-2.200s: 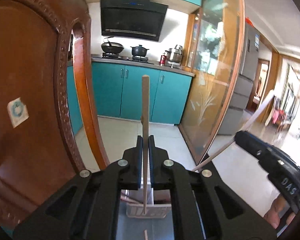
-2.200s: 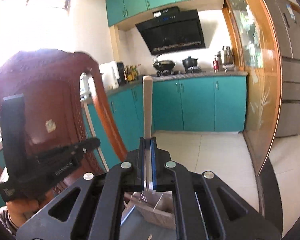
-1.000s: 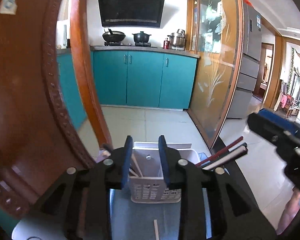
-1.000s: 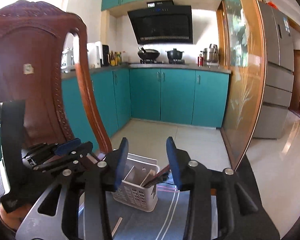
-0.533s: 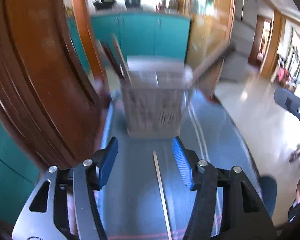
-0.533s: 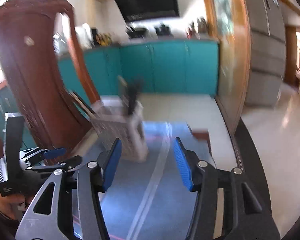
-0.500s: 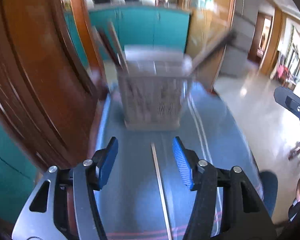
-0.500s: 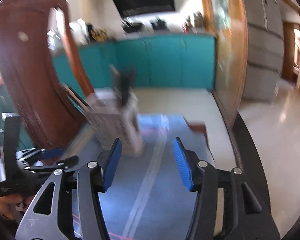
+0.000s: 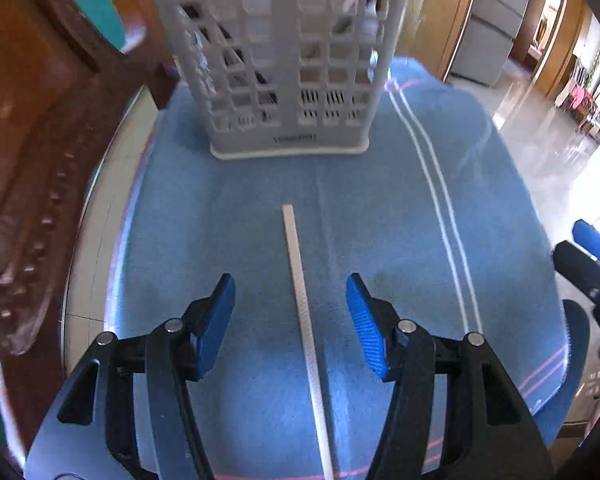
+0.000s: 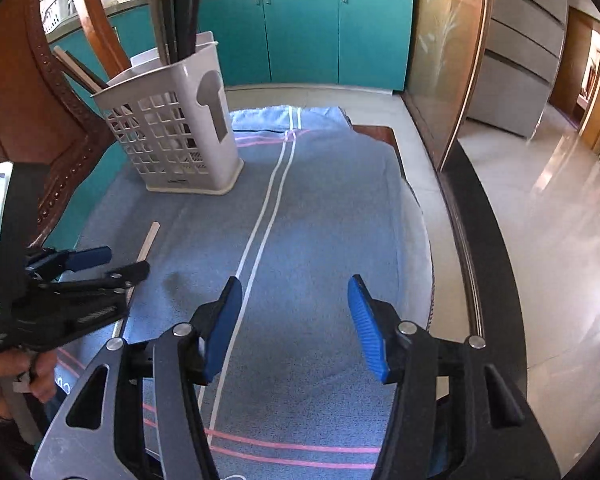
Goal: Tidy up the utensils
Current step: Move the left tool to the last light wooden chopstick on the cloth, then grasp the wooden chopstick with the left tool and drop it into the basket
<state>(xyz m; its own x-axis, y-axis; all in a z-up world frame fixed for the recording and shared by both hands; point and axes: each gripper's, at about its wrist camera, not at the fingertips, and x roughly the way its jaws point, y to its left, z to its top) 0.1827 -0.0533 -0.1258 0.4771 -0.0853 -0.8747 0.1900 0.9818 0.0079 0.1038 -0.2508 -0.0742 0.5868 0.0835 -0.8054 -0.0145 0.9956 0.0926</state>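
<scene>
We hold left gripper (image 9: 290, 316) low, jaws spread wide, nothing between its pads. Right gripper (image 10: 296, 318) likewise wide apart and empty, beside it. Left hand (image 10: 18, 372) grips handle.

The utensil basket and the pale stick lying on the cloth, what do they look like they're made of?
Utensil basket: likely molded plastic, matte pale grey, with a regular grid of square holes. Pale stick: probably light unfinished wood or bamboo, a chopstick by its slim squared shape; plastic can't be excluded. Cloth: blue woven terry-like fabric.

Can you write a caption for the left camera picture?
Open left tongs hover over a chopstick near the basket.
</scene>
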